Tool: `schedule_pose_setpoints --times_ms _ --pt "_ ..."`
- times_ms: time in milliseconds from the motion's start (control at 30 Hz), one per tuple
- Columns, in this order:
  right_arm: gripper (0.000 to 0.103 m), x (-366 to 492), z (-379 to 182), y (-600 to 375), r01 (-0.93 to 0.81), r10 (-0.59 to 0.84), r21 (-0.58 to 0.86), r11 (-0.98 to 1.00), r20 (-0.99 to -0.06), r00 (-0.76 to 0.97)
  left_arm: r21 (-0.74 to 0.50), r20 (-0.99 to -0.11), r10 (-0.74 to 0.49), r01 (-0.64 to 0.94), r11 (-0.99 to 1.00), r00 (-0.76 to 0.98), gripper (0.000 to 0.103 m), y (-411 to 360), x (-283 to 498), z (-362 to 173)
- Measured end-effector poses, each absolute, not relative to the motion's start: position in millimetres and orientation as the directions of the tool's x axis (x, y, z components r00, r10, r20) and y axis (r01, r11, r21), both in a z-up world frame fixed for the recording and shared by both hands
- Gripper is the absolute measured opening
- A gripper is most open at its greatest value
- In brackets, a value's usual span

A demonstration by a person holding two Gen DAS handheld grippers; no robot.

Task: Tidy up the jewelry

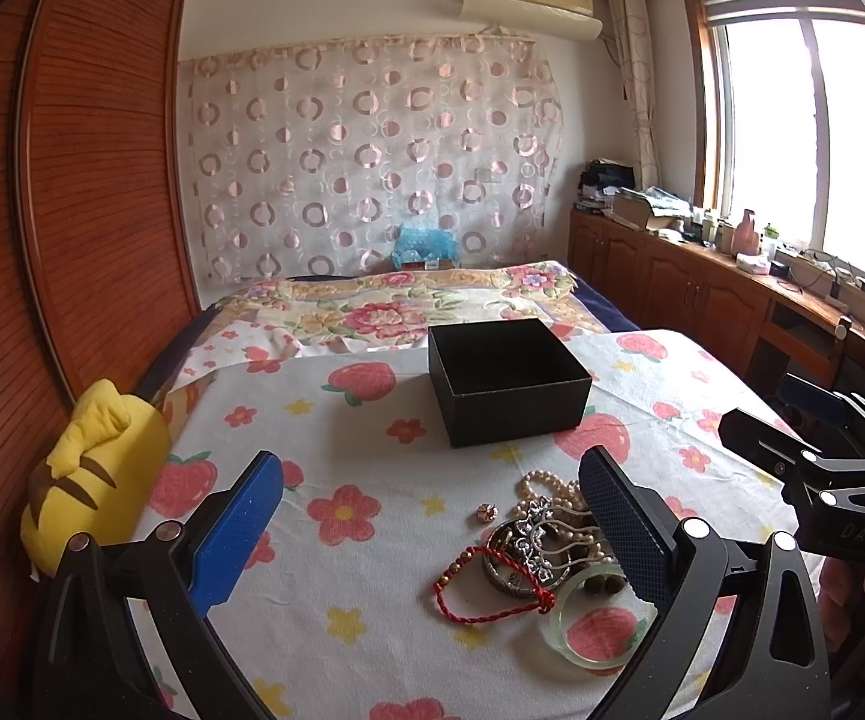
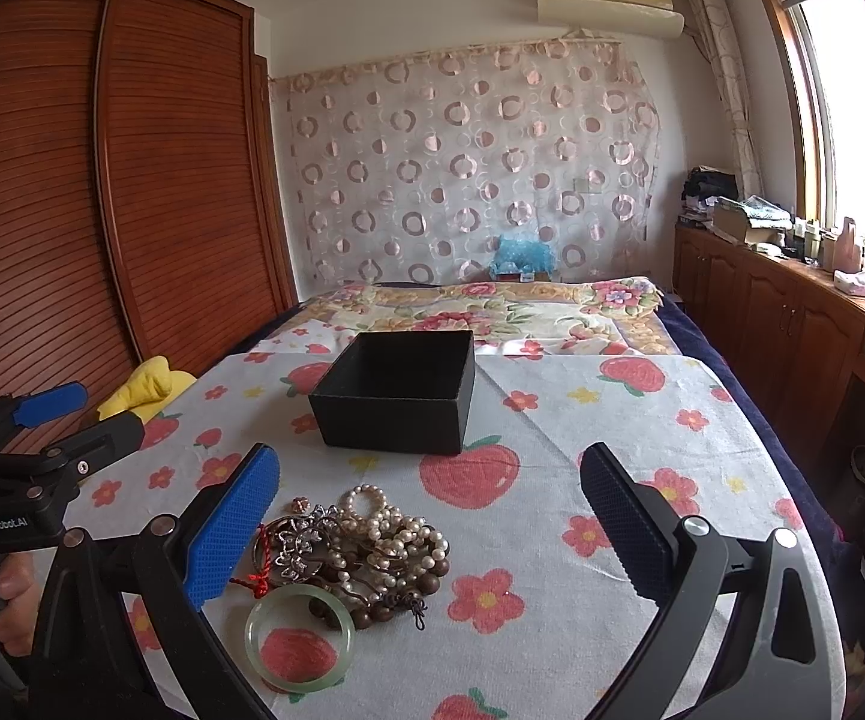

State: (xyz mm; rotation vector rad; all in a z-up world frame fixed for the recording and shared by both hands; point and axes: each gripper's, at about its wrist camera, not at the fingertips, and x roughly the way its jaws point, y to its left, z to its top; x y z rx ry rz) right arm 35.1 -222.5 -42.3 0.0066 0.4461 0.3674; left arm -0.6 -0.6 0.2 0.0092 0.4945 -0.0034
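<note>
A tangled pile of jewelry lies on the flower-print cloth (image 1: 342, 420). It holds a pearl string (image 1: 543, 483) (image 2: 396, 531), a silver hair ornament (image 1: 543, 531) (image 2: 300, 540), a red cord bracelet (image 1: 468, 612), dark wooden beads (image 2: 372, 606) and a green jade bangle (image 1: 564, 636) (image 2: 252, 636). A small rose-gold piece (image 1: 485, 512) lies apart to the left. Behind the pile stands an open black box (image 1: 507, 378) (image 2: 396, 390), its inside dark. My left gripper (image 1: 432, 531) (image 2: 81, 417) is open, left of the pile. My right gripper (image 2: 429, 531) (image 1: 783, 420) is open too, with the pile by its left finger.
A yellow plush toy (image 1: 90, 468) (image 2: 144, 387) lies at the table's left edge, beside a brown slatted wardrobe (image 1: 72, 210). A bed with a floral blanket (image 2: 492, 312) lies beyond the table. Wooden cabinets (image 2: 792, 324) with clutter on top run under the window at right.
</note>
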Motion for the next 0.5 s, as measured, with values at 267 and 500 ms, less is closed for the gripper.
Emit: schedule_pose_setpoints --times_ms 267,500 --pt "0.101 34.9 -42.5 -221.8 -0.347 0.35 0.087 0.934 -0.419 0.838 0.009 -0.473 0.0 0.005 1.0 0.881 0.095 -0.7 -0.9 0.2" --pt "0.101 34.9 -42.7 -222.0 -0.346 0.349 0.087 0.934 -0.419 0.838 0.009 -0.471 -0.002 0.007 1.0 0.882 0.095 -9.7 -0.8 15.7"
